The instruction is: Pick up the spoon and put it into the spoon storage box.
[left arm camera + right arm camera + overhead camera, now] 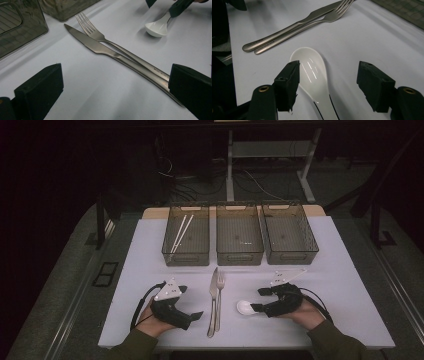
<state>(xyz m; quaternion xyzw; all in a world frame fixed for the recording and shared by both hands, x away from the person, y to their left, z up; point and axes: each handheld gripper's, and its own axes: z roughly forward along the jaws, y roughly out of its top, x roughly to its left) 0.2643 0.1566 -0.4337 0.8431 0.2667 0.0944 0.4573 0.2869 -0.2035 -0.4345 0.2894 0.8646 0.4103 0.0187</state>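
Observation:
A white ceramic spoon (245,307) (312,67) lies on the white table, its handle running back between the jaws of my right gripper (259,300) (328,72). Those jaws stand apart: one is at the spoon's edge and the other is clear of it. A steel knife (213,292) (100,47) and fork (220,292) (90,31) lie side by side in the middle, handles toward the person. My left gripper (190,302) (115,75) rests to their left, open wide, with the handle ends near one jaw.
Three grey see-through bins stand in a row at the back: the left bin (186,257) holds white chopsticks (181,232), and the middle bin (239,256) and right bin (290,255) look bare. The table's front edge (250,346) is near the hands.

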